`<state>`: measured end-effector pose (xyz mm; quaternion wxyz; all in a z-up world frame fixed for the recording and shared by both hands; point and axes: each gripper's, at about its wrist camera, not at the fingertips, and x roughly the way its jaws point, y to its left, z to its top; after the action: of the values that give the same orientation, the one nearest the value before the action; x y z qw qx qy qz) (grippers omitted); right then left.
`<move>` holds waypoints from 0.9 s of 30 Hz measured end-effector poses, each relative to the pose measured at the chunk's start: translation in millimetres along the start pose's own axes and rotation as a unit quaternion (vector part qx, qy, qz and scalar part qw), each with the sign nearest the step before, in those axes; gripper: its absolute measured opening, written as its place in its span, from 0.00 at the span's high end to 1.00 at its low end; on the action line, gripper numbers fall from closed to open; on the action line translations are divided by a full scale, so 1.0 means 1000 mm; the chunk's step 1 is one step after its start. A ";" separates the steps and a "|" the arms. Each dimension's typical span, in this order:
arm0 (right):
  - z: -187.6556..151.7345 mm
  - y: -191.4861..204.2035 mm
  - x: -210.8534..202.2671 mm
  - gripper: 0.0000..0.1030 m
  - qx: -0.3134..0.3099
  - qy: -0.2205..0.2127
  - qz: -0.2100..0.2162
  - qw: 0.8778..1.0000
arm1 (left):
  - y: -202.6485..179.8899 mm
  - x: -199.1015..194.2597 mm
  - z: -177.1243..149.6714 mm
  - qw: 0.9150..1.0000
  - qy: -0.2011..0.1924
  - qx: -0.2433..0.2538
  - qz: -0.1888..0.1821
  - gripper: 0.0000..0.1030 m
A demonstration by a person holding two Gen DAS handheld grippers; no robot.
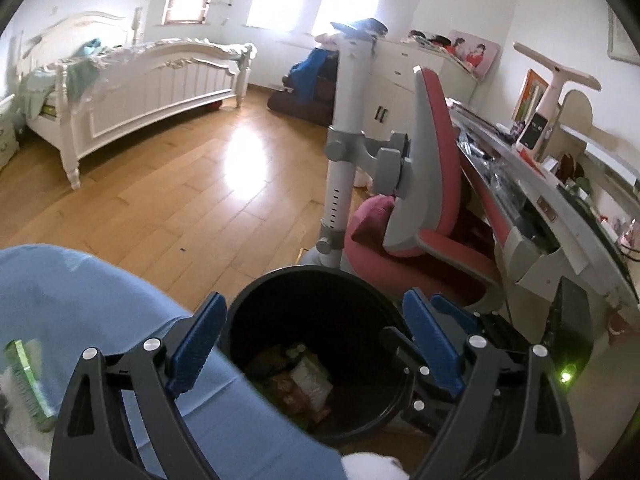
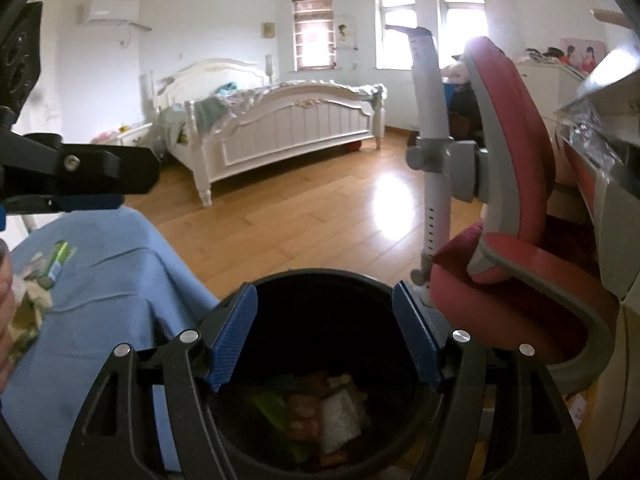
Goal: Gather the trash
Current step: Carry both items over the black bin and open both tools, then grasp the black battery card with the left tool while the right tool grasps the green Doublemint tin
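A black round bin (image 1: 280,292) stands on the wood floor beside a blue-covered surface (image 1: 100,308); it also shows in the right wrist view (image 2: 320,280). Several wrappers (image 1: 304,384) lie at its bottom, seen again in the right wrist view (image 2: 316,412). My left gripper (image 1: 314,312) is open and empty above the bin's rim. My right gripper (image 2: 325,304) is open and empty directly over the bin's mouth. A green wrapper (image 1: 28,380) lies on the blue cover at the left, also in the right wrist view (image 2: 58,262), with crumpled trash (image 2: 28,312) beside it.
A pink and grey chair (image 1: 432,208) stands right of the bin, close to a cluttered desk (image 1: 560,216). A white bed (image 1: 132,92) stands across the wood floor (image 1: 180,200). The left gripper (image 2: 80,176) reaches in at the right wrist view's left edge.
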<state>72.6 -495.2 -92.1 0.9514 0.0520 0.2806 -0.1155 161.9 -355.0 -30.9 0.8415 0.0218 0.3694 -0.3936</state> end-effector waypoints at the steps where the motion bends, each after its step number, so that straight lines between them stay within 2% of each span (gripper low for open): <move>1: 0.002 0.007 -0.003 0.32 -0.003 0.000 0.007 1.000 | 0.006 -0.008 -0.001 1.000 -0.002 -0.005 0.006 0.13; 6: 0.013 0.036 -0.014 0.31 -0.012 0.002 0.041 0.999 | 0.044 -0.051 -0.011 0.999 -0.013 -0.035 0.033 0.13; 10: 0.024 0.068 -0.018 0.27 -0.014 0.015 0.086 0.996 | 0.087 -0.088 -0.026 0.996 -0.010 -0.046 0.082 0.13; 12: 0.029 0.089 -0.019 0.27 -0.026 0.024 0.104 0.994 | 0.115 -0.102 -0.038 0.992 0.003 -0.054 0.117 0.05; 13: 0.030 0.097 -0.019 0.27 -0.032 0.027 0.109 0.993 | 0.131 -0.109 -0.046 0.987 0.011 -0.055 0.148 0.05; 16: 0.036 0.133 -0.017 0.27 -0.057 0.040 0.138 0.988 | 0.166 -0.118 -0.064 0.975 0.039 -0.060 0.210 0.05; 21: 0.049 0.197 0.002 0.27 -0.082 0.094 0.203 0.971 | 0.216 -0.120 -0.086 0.968 0.072 -0.083 0.224 0.05; 24: 0.058 0.228 0.014 0.27 -0.096 0.112 0.219 0.964 | 0.229 -0.114 -0.085 0.970 0.080 -0.077 0.217 0.05; 27: 0.064 0.255 0.028 0.27 -0.110 0.134 0.224 0.959 | 0.231 -0.099 -0.083 0.971 0.107 -0.052 0.209 0.05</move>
<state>192.6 -264.4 -44.9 0.9063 0.0239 0.3980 0.1402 227.3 -104.5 -86.7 0.8608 0.0962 0.4645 -0.1846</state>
